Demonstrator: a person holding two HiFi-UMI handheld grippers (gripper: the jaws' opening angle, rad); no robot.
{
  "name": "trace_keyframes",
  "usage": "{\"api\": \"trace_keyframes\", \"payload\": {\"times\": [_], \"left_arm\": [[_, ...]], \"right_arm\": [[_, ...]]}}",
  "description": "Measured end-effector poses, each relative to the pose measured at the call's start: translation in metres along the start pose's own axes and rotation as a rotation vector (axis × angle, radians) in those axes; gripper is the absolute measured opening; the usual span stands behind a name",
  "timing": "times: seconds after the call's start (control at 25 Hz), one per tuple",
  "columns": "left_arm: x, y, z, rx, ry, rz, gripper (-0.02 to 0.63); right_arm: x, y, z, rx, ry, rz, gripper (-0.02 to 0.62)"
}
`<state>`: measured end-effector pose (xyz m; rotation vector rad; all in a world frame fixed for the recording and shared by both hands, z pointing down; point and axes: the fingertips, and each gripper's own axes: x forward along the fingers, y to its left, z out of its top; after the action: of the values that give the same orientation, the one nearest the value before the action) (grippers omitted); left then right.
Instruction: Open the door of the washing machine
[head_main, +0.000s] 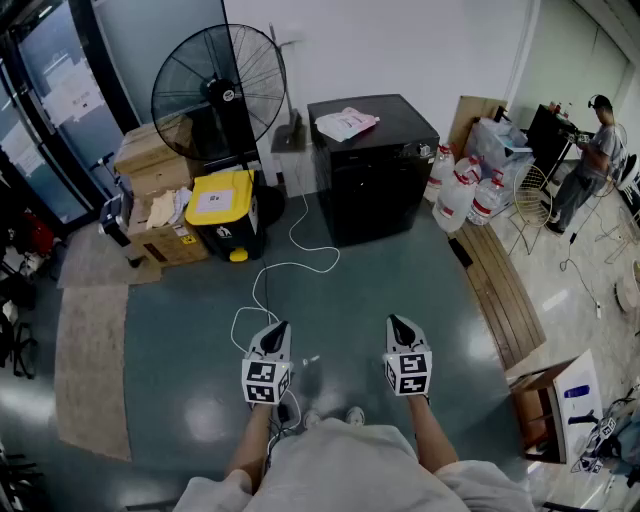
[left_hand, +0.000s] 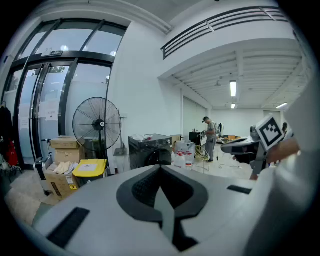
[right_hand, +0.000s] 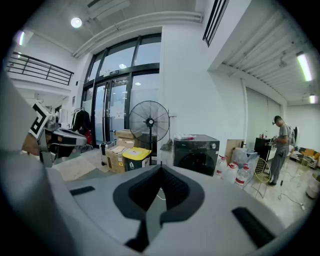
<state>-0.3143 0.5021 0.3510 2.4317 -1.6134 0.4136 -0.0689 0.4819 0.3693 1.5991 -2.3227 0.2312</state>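
The black washing machine (head_main: 375, 190) stands against the back wall with its round front door (right_hand: 194, 161) closed; it also shows small in the left gripper view (left_hand: 150, 150). Both grippers hang well short of it over the green floor, pointing toward it. My left gripper (head_main: 278, 330) is shut with nothing between its pads (left_hand: 160, 170). My right gripper (head_main: 397, 325) is likewise shut and empty, its pads meeting at the tip (right_hand: 160, 170). Each gripper shows at the edge of the other's view.
A large black fan (head_main: 218, 95), a yellow-lidded bin (head_main: 224, 212) and cardboard boxes (head_main: 160, 200) stand left of the machine. Water bottles (head_main: 462, 190) and a wooden board (head_main: 505, 290) lie to its right. A white cable (head_main: 290, 265) runs across the floor. A person (head_main: 590, 160) stands far right.
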Motion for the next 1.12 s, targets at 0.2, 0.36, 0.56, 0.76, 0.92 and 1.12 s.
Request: {"api": "trace_keyframes", "payload": {"times": [0.2, 0.36, 0.56, 0.76, 0.92, 1.12], "left_arm": [[0.004, -0.006, 0.001, 0.000, -0.002, 0.005, 0.008], [0.006, -0.011, 0.001, -0.001, -0.001, 0.008, 0.008], [0.014, -0.022, 0.003, -0.005, 0.004, 0.016, 0.008], [0.023, -0.035, 0.004, -0.008, 0.007, 0.031, 0.008], [0.033, -0.051, 0.005, -0.008, 0.008, 0.040, 0.008], [0.050, -0.066, 0.007, -0.005, 0.017, 0.039, 0.008]], "right_arm": [[-0.001, -0.008, -0.003, -0.002, 0.001, 0.004, -0.002], [-0.002, -0.011, -0.005, -0.002, 0.006, 0.010, -0.002], [-0.002, -0.024, -0.005, 0.000, -0.010, 0.020, -0.002], [-0.003, -0.039, -0.004, -0.005, -0.023, 0.023, -0.002], [-0.004, -0.054, -0.009, -0.012, -0.020, 0.040, -0.002], [0.000, -0.075, -0.017, -0.013, -0.006, 0.047, -0.002]]}}
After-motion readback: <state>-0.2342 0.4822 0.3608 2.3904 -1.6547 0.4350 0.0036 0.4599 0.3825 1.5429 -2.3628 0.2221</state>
